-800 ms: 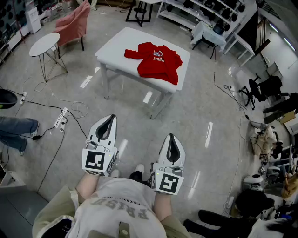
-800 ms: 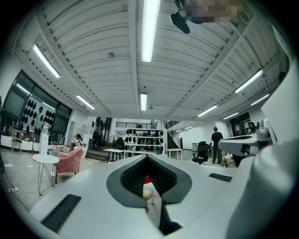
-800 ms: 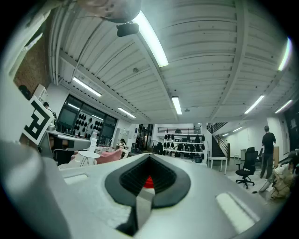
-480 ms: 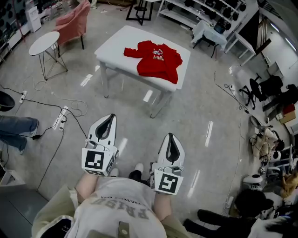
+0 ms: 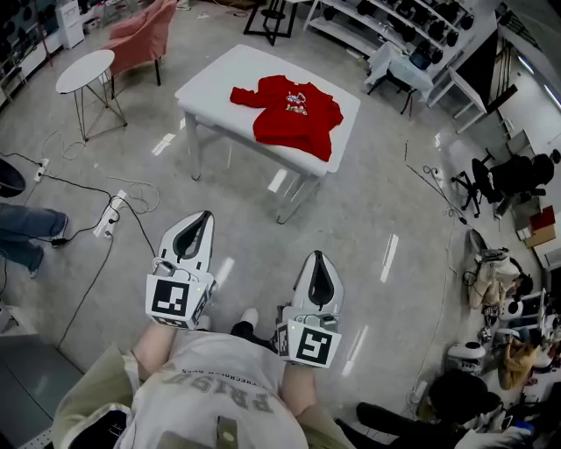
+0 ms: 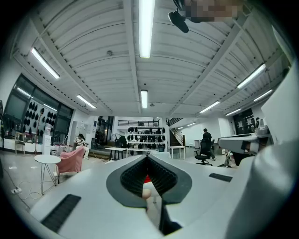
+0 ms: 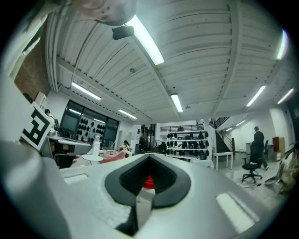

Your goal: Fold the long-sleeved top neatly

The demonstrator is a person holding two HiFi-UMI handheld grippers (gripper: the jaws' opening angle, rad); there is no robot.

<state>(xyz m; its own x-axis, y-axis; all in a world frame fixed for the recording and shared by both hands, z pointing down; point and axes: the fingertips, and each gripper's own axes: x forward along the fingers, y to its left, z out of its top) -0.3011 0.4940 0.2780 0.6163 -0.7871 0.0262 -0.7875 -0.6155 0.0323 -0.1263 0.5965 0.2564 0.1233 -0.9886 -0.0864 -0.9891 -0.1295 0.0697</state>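
A red long-sleeved top [image 5: 291, 110] lies rumpled on a white table [image 5: 219, 79] across the floor in the head view. A sliver of red top [image 6: 147, 179] shows far off between the jaws in the left gripper view, and the same red top [image 7: 148, 182] in the right gripper view. My left gripper [image 5: 204, 216] is held level in front of the person's chest, jaws shut and empty. The right gripper [image 5: 317, 256] sits beside it, also shut with nothing in it. Both are well short of the table.
A round white side table [image 5: 85, 71] and a pink armchair [image 5: 140, 39] stand at the left. Cables and a power strip [image 5: 110, 217] lie on the floor. Shelving [image 5: 394, 22], office chairs [image 5: 513, 174] and clutter fill the right side. A person's legs [image 5: 26, 232] show at the far left.
The view has shifted forward a little toward the table; both grippers keep their pose in front of the body and stay shut.
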